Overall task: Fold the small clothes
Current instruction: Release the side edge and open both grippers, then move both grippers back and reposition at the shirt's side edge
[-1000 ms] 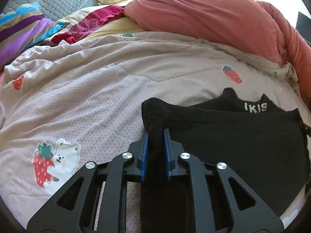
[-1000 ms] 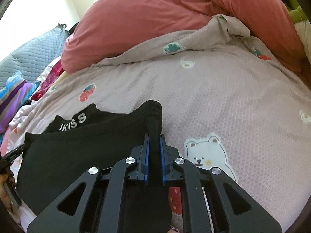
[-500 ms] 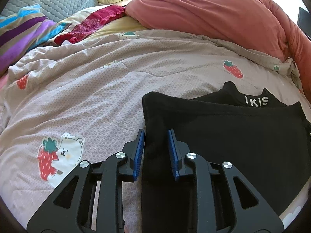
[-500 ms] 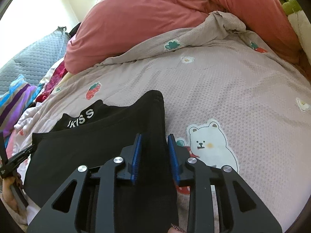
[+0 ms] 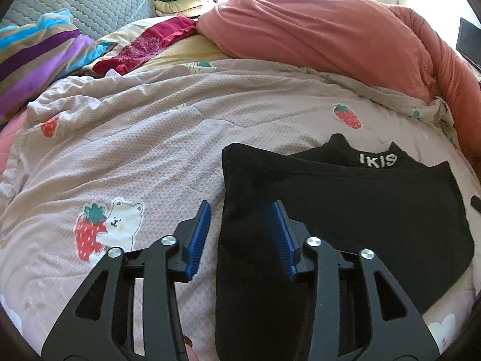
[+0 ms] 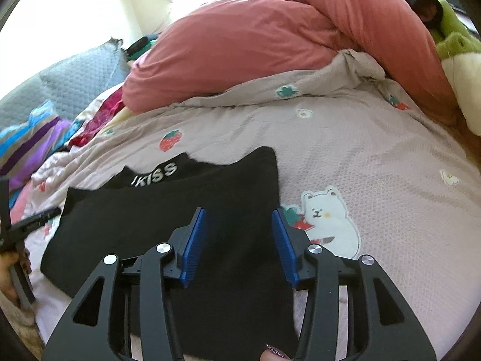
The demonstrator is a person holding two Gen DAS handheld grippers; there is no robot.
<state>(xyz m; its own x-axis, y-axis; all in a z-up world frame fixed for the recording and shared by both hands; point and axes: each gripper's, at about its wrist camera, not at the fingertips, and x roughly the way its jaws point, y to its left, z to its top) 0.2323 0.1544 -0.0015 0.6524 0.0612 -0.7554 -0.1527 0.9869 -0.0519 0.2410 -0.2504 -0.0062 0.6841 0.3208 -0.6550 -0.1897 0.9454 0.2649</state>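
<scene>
Since the earlier frame, both grips are being let go: left gripper (image 5: pixel 240 210) and right gripper (image 6: pixel 239 215) jaws have just been opening, pads clear of the black garment (image 5: pixel 345 210), which is lying folded on the strawberry-print quilt (image 5: pixel 135 150). Fold step is being closed out; a fresh edge is probably needed next.

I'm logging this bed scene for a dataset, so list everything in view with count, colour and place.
black garment: one, black with white lettering, folded flat on the quilt
quilt: one, pale pink with strawberry and bear prints, covering the bed
duvet: one, salmon, bunched behind the quilt
striped blanket: one, purple, blue and tan, far left
grey pillow: one, back left
red cloth: one, beside the striped blanket
green plush: one, far right
left tool: open, jaws just opening, garment edge between
right tool: open, jaws just opening, over the garment
</scene>
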